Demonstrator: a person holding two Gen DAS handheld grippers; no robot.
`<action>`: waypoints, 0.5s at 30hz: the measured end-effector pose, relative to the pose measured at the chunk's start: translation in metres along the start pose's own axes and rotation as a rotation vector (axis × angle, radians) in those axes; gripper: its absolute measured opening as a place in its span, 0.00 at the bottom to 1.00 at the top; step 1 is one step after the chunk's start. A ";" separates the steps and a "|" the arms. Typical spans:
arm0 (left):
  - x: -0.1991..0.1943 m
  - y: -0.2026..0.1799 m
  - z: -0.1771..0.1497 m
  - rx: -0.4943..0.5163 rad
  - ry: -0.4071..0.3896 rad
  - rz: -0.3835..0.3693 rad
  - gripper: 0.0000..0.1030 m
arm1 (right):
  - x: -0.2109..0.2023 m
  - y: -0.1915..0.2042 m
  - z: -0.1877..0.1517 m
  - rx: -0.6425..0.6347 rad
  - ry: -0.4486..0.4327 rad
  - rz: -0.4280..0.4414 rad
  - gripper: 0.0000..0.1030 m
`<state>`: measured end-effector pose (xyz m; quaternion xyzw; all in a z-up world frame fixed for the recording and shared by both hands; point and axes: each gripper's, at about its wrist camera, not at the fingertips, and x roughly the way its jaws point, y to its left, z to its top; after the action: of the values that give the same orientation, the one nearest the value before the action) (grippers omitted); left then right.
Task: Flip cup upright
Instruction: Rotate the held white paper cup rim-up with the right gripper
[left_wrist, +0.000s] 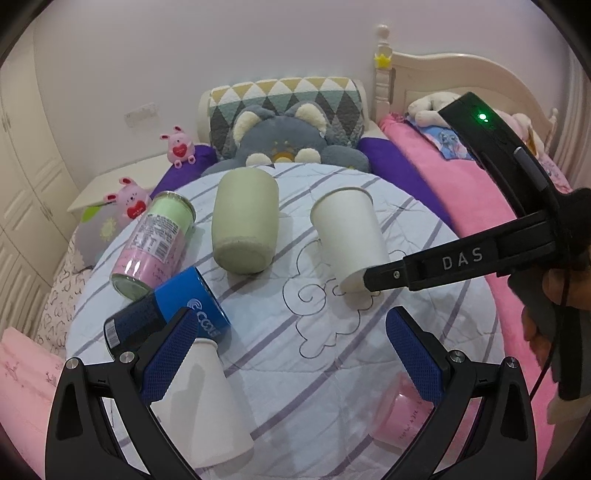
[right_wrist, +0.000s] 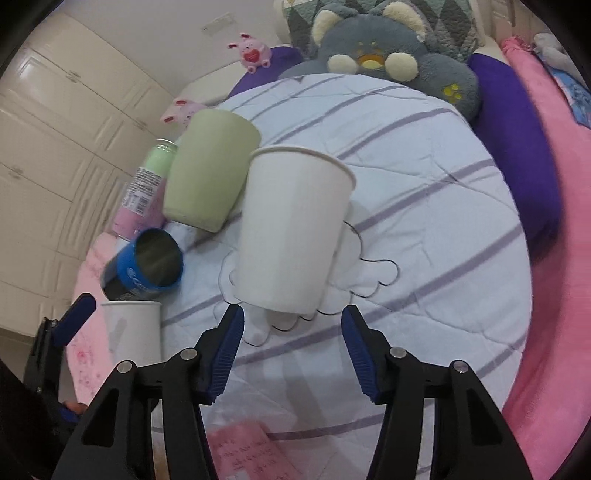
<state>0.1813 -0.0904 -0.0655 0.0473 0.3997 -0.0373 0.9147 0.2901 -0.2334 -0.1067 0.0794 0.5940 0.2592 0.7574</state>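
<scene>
A white paper cup (left_wrist: 347, 236) (right_wrist: 291, 229) lies tilted on the striped quilt, rim toward the pillows, base toward me. My right gripper (right_wrist: 291, 354) is open, its fingers just short of the cup's base; in the left wrist view its finger (left_wrist: 384, 275) touches the cup's base. My left gripper (left_wrist: 291, 354) is open and empty, low over the quilt. A second white paper cup (left_wrist: 207, 398) (right_wrist: 135, 332) stands rim-down beside the left finger.
A green cup (left_wrist: 245, 221) (right_wrist: 208, 170), a pink-and-green can (left_wrist: 155, 243) and a blue can (left_wrist: 177, 310) (right_wrist: 147, 266) lie on their sides at the left. A pink transparent container (left_wrist: 402, 417) sits near the front. A grey plush (left_wrist: 284, 140) and pillows lie behind.
</scene>
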 end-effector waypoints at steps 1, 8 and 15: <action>-0.001 0.000 0.000 -0.002 0.000 -0.003 1.00 | -0.001 -0.002 -0.002 0.013 -0.010 0.029 0.55; -0.011 -0.004 0.007 -0.022 -0.033 -0.008 1.00 | -0.035 -0.001 -0.028 0.006 -0.183 -0.042 0.78; -0.022 -0.023 0.028 -0.020 -0.079 -0.010 1.00 | -0.069 -0.014 -0.050 0.006 -0.314 -0.152 0.78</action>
<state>0.1845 -0.1159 -0.0315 0.0345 0.3639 -0.0398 0.9300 0.2363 -0.2883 -0.0679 0.0763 0.4735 0.1838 0.8580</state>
